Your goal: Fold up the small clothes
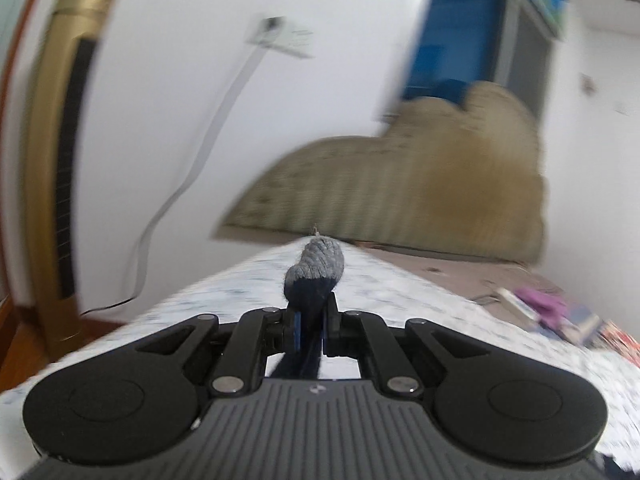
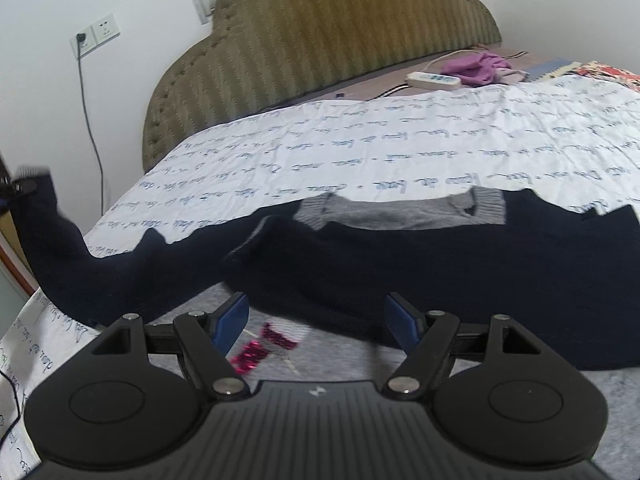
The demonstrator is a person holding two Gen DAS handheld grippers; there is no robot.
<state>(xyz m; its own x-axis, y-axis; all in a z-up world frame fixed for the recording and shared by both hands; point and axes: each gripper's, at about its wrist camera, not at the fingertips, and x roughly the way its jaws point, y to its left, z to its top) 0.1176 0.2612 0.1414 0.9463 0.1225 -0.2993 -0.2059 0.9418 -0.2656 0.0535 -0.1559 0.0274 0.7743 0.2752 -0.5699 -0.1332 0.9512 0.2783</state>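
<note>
A navy knit sweater (image 2: 440,280) with a grey collar (image 2: 400,212) lies spread on the white printed bedsheet (image 2: 360,152). Its lower grey part bears a pink sequin patch (image 2: 260,348). My left gripper (image 1: 314,320) is shut on the sleeve's end, and the grey cuff (image 1: 316,260) sticks out past the pads. In the right wrist view that sleeve (image 2: 52,248) rises off the bed to the far left edge. My right gripper (image 2: 316,320) hovers open just above the sweater's body, with nothing between its blue pads (image 2: 232,320).
A padded olive headboard (image 2: 320,28) stands behind the bed. A white power strip (image 2: 432,80) and a purple cloth (image 2: 476,66) lie near it. A wall socket (image 2: 96,36) with a hanging cable is on the left. A gold tower unit (image 1: 60,160) stands beside the bed.
</note>
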